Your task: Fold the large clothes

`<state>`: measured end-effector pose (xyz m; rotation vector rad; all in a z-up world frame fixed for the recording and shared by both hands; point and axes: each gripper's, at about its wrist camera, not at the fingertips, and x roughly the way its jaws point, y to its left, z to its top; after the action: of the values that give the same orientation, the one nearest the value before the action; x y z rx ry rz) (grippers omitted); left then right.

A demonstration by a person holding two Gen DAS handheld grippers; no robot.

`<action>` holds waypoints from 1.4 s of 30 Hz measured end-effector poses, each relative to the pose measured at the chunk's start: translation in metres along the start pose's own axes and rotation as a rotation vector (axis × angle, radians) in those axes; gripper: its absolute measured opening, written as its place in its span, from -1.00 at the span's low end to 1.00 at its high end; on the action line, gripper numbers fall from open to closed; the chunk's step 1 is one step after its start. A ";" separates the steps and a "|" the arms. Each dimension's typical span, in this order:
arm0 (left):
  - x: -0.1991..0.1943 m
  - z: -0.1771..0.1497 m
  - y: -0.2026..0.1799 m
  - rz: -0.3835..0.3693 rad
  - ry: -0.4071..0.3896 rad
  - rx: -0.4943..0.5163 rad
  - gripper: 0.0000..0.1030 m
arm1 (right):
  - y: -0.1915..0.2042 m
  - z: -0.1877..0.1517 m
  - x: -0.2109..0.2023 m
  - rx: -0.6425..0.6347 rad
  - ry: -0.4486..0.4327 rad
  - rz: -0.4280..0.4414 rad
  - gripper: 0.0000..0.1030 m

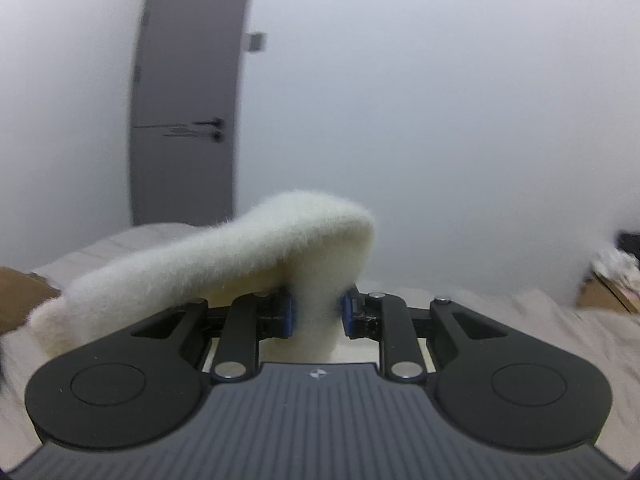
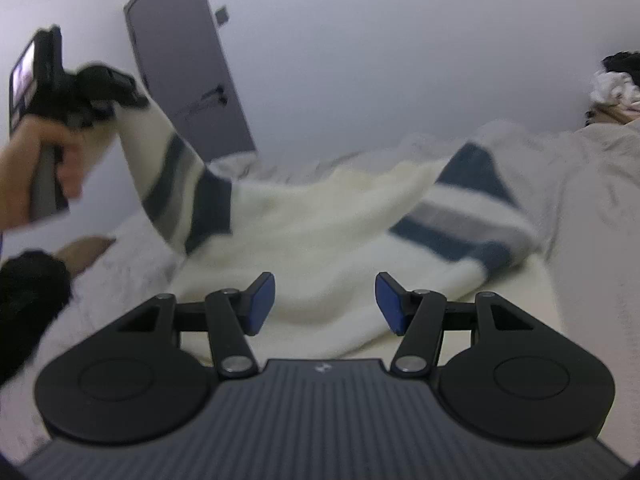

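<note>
- Pale walls and a grey door fill the left wrist view, with a bed low beneath them. The left gripper is seen with its fingers clamped on a thick fuzzy fold of the white sweater, which is humped up above the bed.
- Only a narrow bunch is pinched there; it is judged that the plush knit could slide out if it is pulled hard.
- In the right wrist view the sweater, white with dark stripes, is spread on the bed, one sleeve raised toward the door by the left gripper in a hand.
- The right gripper is held above the sweater's near edge, fingers apart and empty.
- With nothing pinned there, the body may be dragged and bunched.
</note>
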<state>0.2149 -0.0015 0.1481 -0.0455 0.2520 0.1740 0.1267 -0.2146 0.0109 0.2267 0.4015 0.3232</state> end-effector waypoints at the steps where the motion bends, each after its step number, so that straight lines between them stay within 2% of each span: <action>1: -0.004 -0.009 -0.015 -0.018 0.008 0.016 -0.51 | -0.004 0.003 -0.007 0.010 -0.013 -0.004 0.13; 5: -0.008 -0.055 -0.073 -0.090 0.067 0.080 -0.50 | -0.021 0.015 -0.029 0.054 -0.055 -0.019 0.15; 12: 0.004 -0.147 -0.145 -0.146 0.222 0.060 -0.50 | -0.058 0.024 -0.030 0.137 -0.083 -0.039 0.16; 15: 0.019 -0.177 -0.145 -0.149 0.278 0.049 -0.50 | -0.074 0.021 -0.023 0.164 -0.070 -0.055 0.16; 18: 0.019 -0.195 -0.145 -0.143 0.284 0.063 -0.50 | -0.081 0.013 -0.011 0.171 -0.042 -0.063 0.16; 21: 0.026 -0.191 -0.146 -0.155 0.303 0.026 -0.49 | -0.086 0.008 -0.004 0.188 -0.028 -0.070 0.16; 23: 0.026 -0.183 -0.133 -0.172 0.323 -0.016 -0.42 | -0.088 0.008 -0.003 0.197 -0.024 -0.078 0.16; 24: 0.025 -0.181 -0.129 -0.183 0.336 -0.030 -0.33 | -0.089 0.008 -0.003 0.203 -0.026 -0.082 0.16; 26: 0.018 -0.170 -0.120 -0.239 0.370 -0.070 0.17 | -0.093 0.008 -0.003 0.221 -0.027 -0.087 0.16; 27: 0.012 -0.167 -0.118 -0.271 0.380 -0.090 0.21 | -0.095 0.007 -0.004 0.229 -0.028 -0.091 0.16; 34: -0.044 -0.161 -0.111 -0.374 0.414 -0.030 0.25 | -0.092 0.008 -0.008 0.215 -0.032 -0.116 0.16; 39: -0.089 -0.152 -0.089 -0.444 0.427 -0.071 0.25 | -0.084 0.007 -0.012 0.206 -0.029 -0.081 0.16; 42: -0.121 -0.145 -0.075 -0.493 0.386 -0.090 0.26 | -0.081 0.004 -0.013 0.194 -0.013 -0.077 0.16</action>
<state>0.0776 -0.1053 0.0396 -0.2289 0.6082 -0.3184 0.1384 -0.2941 -0.0039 0.4017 0.4280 0.2069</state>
